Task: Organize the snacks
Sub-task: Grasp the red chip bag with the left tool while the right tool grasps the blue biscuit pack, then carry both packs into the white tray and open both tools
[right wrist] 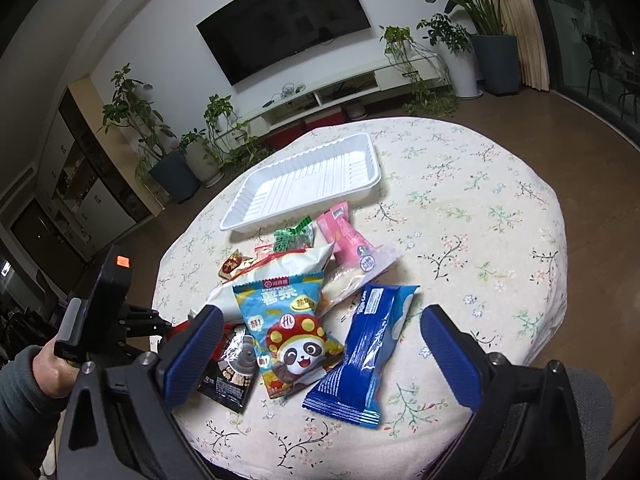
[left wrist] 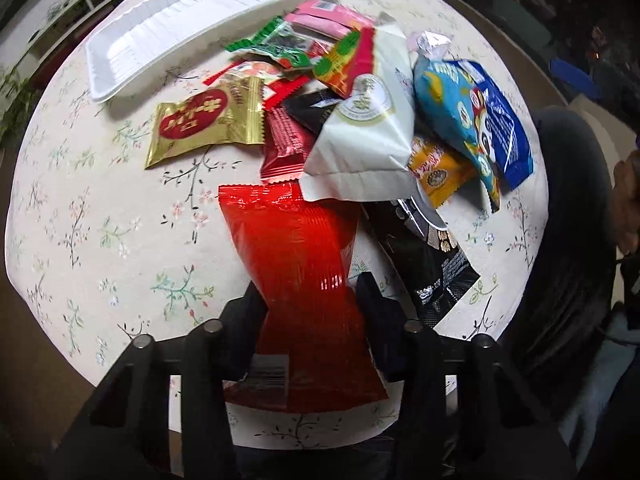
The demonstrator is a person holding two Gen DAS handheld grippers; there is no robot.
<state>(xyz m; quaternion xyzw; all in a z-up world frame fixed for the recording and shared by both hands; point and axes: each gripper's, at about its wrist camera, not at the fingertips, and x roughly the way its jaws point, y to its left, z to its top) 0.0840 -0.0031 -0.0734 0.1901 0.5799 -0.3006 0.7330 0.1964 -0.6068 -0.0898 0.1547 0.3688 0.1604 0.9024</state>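
A pile of snack packets lies on the round floral table [left wrist: 92,216]. My left gripper [left wrist: 310,304] is shut on a shiny red packet [left wrist: 296,248], pinching it near its lower half. Beyond it lie a gold packet [left wrist: 208,128], a white bag [left wrist: 368,132] and a blue panda bag [left wrist: 460,100]. An empty white tray [left wrist: 192,24] stands behind the pile; it also shows in the right wrist view [right wrist: 312,184]. My right gripper [right wrist: 320,354] is open and empty above the panda bag [right wrist: 288,336] and a blue wafer packet [right wrist: 368,352].
A pink packet [right wrist: 348,236], a green packet [right wrist: 292,238] and a black packet [right wrist: 232,376] lie in the pile. The table's right half [right wrist: 480,216] is bare cloth. A TV, a low cabinet and potted plants stand behind the table.
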